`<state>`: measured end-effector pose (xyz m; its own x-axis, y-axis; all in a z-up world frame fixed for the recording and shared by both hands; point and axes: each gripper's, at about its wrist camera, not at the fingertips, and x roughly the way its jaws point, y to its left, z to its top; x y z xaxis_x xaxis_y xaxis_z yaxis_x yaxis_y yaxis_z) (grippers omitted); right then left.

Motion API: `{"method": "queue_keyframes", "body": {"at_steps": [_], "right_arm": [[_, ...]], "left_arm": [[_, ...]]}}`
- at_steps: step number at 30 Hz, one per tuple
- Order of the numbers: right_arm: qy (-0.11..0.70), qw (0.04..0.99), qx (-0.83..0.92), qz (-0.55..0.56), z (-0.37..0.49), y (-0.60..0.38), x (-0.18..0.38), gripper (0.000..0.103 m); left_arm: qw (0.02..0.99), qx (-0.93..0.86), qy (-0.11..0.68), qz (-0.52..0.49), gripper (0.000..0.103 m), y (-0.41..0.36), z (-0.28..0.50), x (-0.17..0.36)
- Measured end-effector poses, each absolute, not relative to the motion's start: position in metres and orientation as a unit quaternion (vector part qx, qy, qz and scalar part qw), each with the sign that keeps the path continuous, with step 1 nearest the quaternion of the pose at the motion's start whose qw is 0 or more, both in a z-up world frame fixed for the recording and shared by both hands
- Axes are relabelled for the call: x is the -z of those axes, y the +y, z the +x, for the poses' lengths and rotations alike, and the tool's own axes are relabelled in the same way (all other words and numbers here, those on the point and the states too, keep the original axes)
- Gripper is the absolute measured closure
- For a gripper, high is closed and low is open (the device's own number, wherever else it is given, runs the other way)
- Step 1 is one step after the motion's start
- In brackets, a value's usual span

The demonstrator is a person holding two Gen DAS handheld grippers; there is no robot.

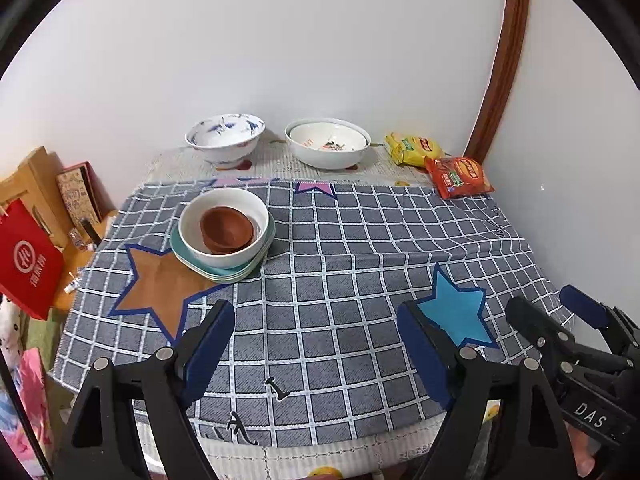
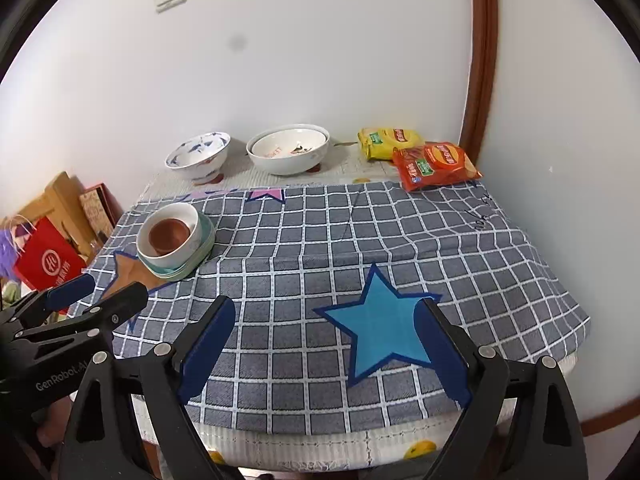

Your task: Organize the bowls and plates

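Observation:
A stack sits on the left of the checked cloth: pale green plates [image 1: 218, 270] [image 2: 176, 270], a white bowl [image 1: 224, 230] [image 2: 170, 236] on them, and brown dishes [image 1: 227, 230] [image 2: 169, 234] inside the bowl. At the back by the wall stand a blue-patterned bowl [image 1: 225, 136] [image 2: 198, 154] and nested white bowls [image 1: 327, 144] [image 2: 288, 152]. My left gripper [image 1: 316, 322] [image 2: 94, 292] is open over the near cloth, holding nothing. My right gripper [image 2: 328, 322] [image 1: 552, 308] is open above the blue star, also with nothing in it.
Yellow [image 1: 412, 148] [image 2: 388, 142] and red [image 1: 458, 176] [image 2: 434, 166] snack packets lie at the back right corner. A red paper bag [image 1: 26, 264] [image 2: 48, 260] and wooden boxes [image 1: 36, 188] stand off the table's left edge. A brown door frame [image 1: 500, 60] runs up the right wall.

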<state>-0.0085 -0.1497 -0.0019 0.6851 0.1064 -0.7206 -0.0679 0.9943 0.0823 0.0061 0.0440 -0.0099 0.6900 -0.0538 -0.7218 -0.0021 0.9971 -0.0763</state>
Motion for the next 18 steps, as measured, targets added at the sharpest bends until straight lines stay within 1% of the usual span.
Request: {"method": "queue_keyframes", "body": {"at_steps": [7,18], "right_arm": [[0.385,0.922,-0.041,0.022,-0.025,-0.157,-0.004,0.013],[0.375,0.926,-0.035,0.016,-0.037,-0.161,-0.01,0.013]], "left_arm": [[0.926,-0.009,0.375,-0.037,0.021,0.045,-0.01,0.0],[0.926,-0.008,0.377,-0.035,0.021,0.04,-0.015,0.0]]}}
